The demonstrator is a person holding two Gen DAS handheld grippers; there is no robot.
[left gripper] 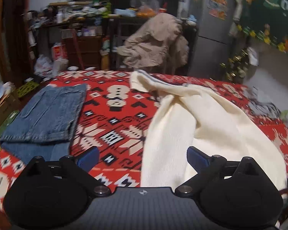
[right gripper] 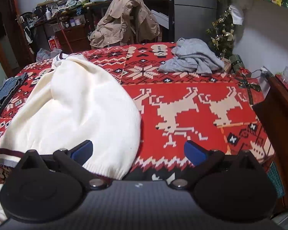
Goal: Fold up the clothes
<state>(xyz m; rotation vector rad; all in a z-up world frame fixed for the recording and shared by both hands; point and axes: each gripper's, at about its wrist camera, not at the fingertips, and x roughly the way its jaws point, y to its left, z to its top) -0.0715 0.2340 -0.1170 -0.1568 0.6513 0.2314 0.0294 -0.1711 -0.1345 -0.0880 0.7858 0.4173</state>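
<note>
Left wrist view shows the left gripper (left gripper: 142,158) with its jaws spread wide and nothing between the pads, hovering over the near edge of the cream sweater (left gripper: 192,126). Right wrist view has the right gripper (right gripper: 138,152) likewise spread and empty above the sweater's ribbed hem. The sweater lies rumpled on the red patterned blanket (right gripper: 192,103), lower left to centre of the right view. Its long axis runs from the hem at the bottom of the frame up to the striped collar at upper left. With a bulge running down the middle, I judge a fold made now would trap creases, and a grab might catch only the top layer. Folded jeans (left gripper: 46,113) sit at left, a grey garment (right gripper: 192,59) at upper right
</note>
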